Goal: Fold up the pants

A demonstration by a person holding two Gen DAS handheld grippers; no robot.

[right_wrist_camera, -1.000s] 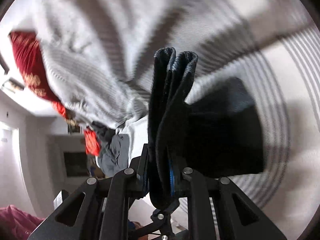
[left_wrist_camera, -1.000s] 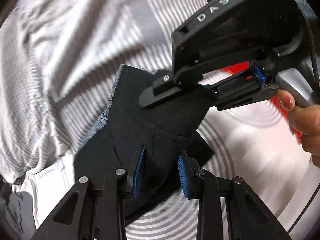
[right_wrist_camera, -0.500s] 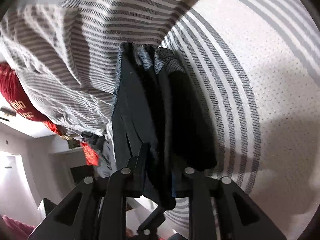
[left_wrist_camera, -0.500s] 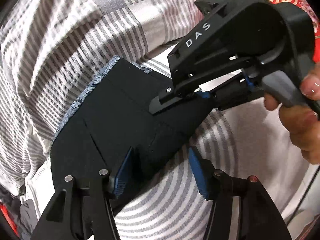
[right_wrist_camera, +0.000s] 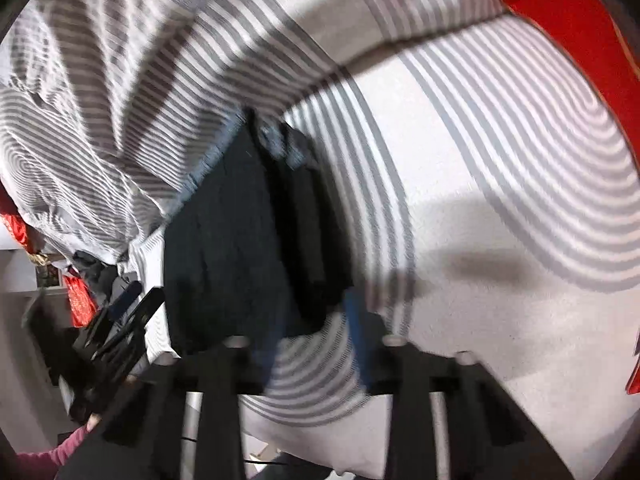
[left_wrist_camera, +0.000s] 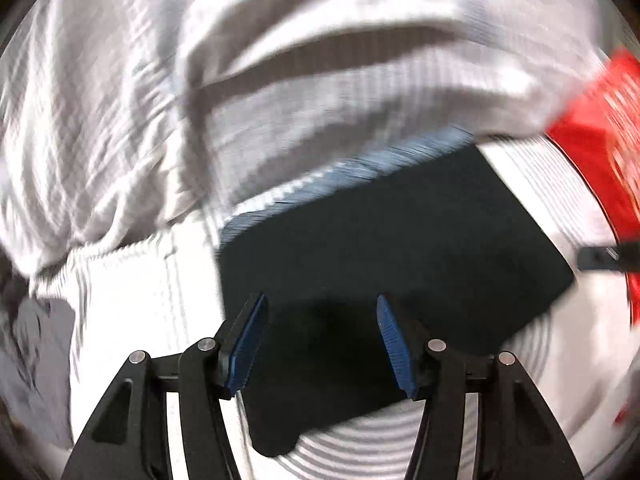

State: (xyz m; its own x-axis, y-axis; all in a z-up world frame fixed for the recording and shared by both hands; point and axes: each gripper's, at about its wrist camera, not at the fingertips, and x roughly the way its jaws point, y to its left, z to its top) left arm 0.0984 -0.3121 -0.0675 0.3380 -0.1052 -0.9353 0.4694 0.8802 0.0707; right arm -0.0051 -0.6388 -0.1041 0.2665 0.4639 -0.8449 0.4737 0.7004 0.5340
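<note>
Now your pants point(left_wrist_camera: 392, 248) lie folded in a compact dark stack on the striped bed point(right_wrist_camera: 500, 184). Your left gripper point(left_wrist_camera: 320, 340) is spread wide just above the near edge, holding nothing; your right gripper point(right_wrist_camera: 308, 344) looks wide too, blurred, empty. Folding looks essentially done; maybe smoothing remains.

Striped bed point(right_wrist_camera: 500, 208) — folded dark pants point(left_wrist_camera: 400, 248), rumpled striped quilt point(left_wrist_camera: 280, 80), red pillow point(right_wrist_camera: 572, 20)
</note>
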